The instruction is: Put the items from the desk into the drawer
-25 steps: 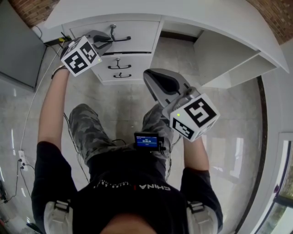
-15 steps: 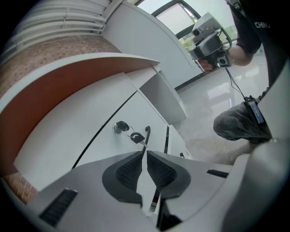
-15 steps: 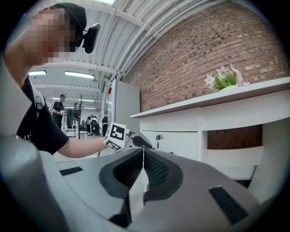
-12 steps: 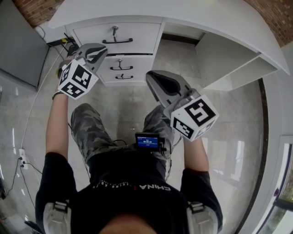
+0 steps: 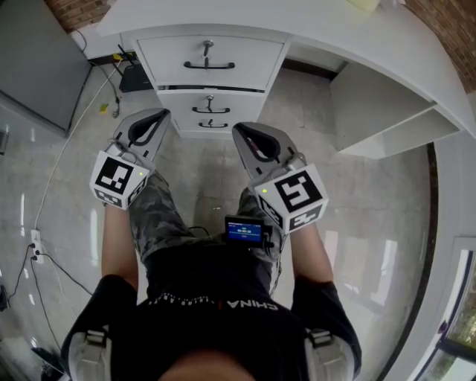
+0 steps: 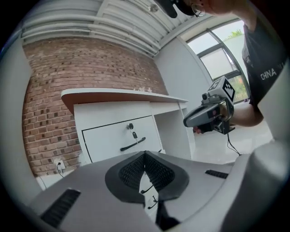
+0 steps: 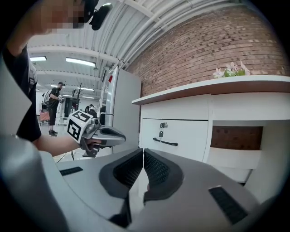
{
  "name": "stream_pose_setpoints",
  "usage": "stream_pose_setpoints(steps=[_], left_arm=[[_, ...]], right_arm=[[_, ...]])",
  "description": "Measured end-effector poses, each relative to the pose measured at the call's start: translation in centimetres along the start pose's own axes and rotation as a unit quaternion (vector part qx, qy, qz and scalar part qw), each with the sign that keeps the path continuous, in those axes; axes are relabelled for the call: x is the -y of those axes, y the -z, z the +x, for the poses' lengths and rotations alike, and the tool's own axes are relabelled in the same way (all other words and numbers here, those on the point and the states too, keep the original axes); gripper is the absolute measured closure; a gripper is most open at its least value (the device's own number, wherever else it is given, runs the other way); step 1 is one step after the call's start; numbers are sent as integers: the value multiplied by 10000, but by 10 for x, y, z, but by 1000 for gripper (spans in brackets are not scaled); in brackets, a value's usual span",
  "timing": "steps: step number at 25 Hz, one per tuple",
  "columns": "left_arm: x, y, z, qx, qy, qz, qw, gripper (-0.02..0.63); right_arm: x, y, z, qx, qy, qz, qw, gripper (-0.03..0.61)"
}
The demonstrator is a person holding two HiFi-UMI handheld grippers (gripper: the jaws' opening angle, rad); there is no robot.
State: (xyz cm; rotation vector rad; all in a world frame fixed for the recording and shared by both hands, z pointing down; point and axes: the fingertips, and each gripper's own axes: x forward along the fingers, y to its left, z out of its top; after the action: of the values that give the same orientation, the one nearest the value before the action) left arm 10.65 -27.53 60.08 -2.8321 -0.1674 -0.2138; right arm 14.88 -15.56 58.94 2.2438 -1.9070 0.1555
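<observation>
From the head view, the left gripper [image 5: 162, 113] and the right gripper [image 5: 238, 129] are held side by side above the person's knees. Both point toward 12 o'clock at the white desk [image 5: 312, 26] and are apart from it. The left gripper's fingers [image 6: 131, 171] are pressed together at the tips with nothing between them. The right gripper's fingers [image 7: 156, 170] are likewise closed tip to tip and hold nothing. The top drawer [image 5: 245, 53] sits at 12 o'clock with its front closed. A key [image 5: 208, 47] hangs in the lock just above the dark handle [image 5: 210, 65]. A second drawer [image 5: 182, 103] lies directly below it, also closed. To the right of the drawers, at about 1 o'clock, the desk has an open knee space. In the right gripper view a small bunch of flowers [image 7: 231, 70] stands on the desk top at about 2 o'clock, against the brick wall [image 7: 204, 50]. In the head view a pale yellow thing [image 5: 364, 4] lies on the desk at 1 o'clock, too cut off by the frame edge to name. A grey panel [image 5: 37, 74] stands at 10 o'clock. A thin cable [image 5: 56, 186] trails over the glossy floor at 9 o'clock. A small lit screen [image 5: 245, 229] sits at the person's waist, between the two forearms.
</observation>
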Motion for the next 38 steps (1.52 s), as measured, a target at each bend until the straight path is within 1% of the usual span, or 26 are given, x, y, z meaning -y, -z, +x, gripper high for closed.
stream_pose_setpoints(steps=[4,9,11,14,17,19,20,22,25,27,28,29,30,31,34,38], left_arm=[[8,5,-7,106,91,-291,9995,601],[11,1,-2,261,265,-405,9985,601],[13,-2,-1,350,354,-403,9979,601],[13,-3,5,376,467,-341,9976,601],[6,-10,11,320,574,-320,9973,601],[2,-6,14,210,639,-325,9972,601],[3,4,14,142,672,-325,9971,601],[13,42,8,-78,759,-317,9966,601],[33,112,-19,-665,935,-244,9931,601],[49,163,-31,-968,950,-164,9906,601],[56,179,-35,-1075,941,-113,9897,601],[61,183,-39,-1152,944,-82,9888,601],[65,175,-42,-1198,961,-86,9881,601],[67,159,-44,-1224,979,-118,9876,601],[62,95,-56,-1298,942,-281,9867,601],[55,9,-75,-1360,865,-402,9861,601]], right_arm=[[-1,5,2,-49,171,-18,9998,560],[5,3,1,43,220,66,9997,560],[7,7,3,29,241,118,9996,560],[11,12,7,-70,286,158,9994,560],[17,4,11,-203,354,183,9990,560],[20,4,14,-273,409,282,9984,560],[18,13,18,-283,422,384,9980,560],[2,50,26,-273,399,716,9963,560],[-41,124,36,-257,339,1428,9888,560],[-64,179,44,-213,293,1765,9836,560],[-71,197,46,-207,263,1887,9815,560],[-75,204,44,-221,229,1997,9793,560],[-75,200,39,-247,194,2098,9772,560],[-73,187,32,-274,162,2191,9752,560],[-64,127,8,-343,80,2344,9715,560],[-56,44,-27,-389,60,2336,9715,560]])
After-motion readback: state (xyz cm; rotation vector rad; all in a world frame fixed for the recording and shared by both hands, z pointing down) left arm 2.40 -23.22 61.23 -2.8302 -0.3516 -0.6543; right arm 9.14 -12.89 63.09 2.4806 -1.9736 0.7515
